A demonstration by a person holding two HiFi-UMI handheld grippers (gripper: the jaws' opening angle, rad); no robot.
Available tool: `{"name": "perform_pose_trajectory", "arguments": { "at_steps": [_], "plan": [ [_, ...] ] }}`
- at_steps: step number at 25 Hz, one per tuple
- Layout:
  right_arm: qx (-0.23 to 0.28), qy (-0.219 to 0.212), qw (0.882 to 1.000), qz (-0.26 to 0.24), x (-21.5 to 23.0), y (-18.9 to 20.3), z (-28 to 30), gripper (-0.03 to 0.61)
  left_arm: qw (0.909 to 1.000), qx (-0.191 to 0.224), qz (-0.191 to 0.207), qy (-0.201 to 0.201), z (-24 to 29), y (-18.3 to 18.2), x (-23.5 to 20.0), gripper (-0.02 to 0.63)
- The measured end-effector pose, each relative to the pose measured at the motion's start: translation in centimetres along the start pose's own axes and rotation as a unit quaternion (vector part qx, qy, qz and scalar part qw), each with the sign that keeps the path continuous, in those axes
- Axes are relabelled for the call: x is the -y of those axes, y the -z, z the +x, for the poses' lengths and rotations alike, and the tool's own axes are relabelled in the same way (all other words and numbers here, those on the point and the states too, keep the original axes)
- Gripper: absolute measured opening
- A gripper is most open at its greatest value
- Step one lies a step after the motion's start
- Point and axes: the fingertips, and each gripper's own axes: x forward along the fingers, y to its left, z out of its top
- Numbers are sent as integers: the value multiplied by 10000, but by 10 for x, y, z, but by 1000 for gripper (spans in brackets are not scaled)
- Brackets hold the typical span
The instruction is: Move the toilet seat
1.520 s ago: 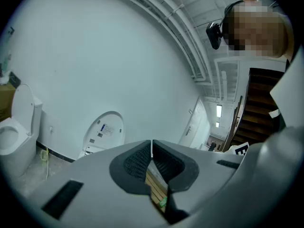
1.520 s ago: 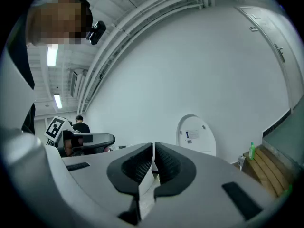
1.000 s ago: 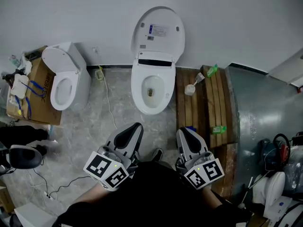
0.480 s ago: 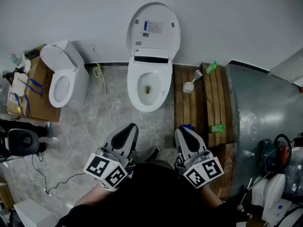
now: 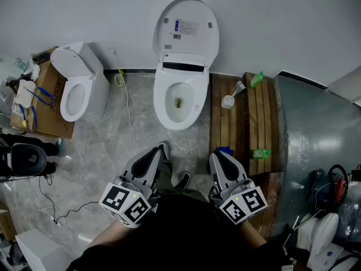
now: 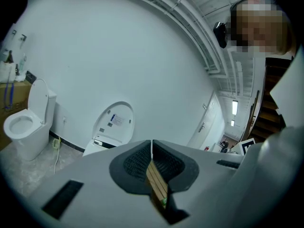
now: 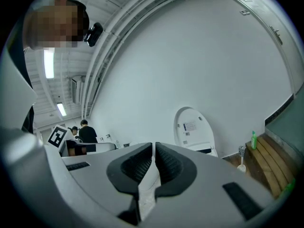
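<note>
At 12 o'clock by wall point(image 5: 282, 16): toilet seat point(image 5: 164, 95) apparently down on bowl point(image 5: 179, 107), lid point(image 5: 186, 24) raised. Left hand-held gripper point(image 5: 160, 151), right hand-held gripper point(image 5: 219, 157) at 6 o'clock, clenched, empty. Seat likely stiff, slick, hinged; grip front rim.

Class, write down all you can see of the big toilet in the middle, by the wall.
The toilet is white and glossy, like ceramic, with an oval bowl. Its lid stands raised against the wall, a label on its inner face, a dark strip at the hinge. A small brownish spot lies in the bowl. It stands on grey floor, wooden planks beside it.
</note>
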Motion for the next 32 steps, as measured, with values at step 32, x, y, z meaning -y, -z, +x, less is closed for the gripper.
{"name": "perform_pose_trajectory", "arguments": {
  "at_steps": [32],
  "plan": [
    [-1051, 1485, 9831, -227, 114, -11, 217, 41, 9913, -720, 1092, 108, 160, -47, -204, 21]
  ]
}}
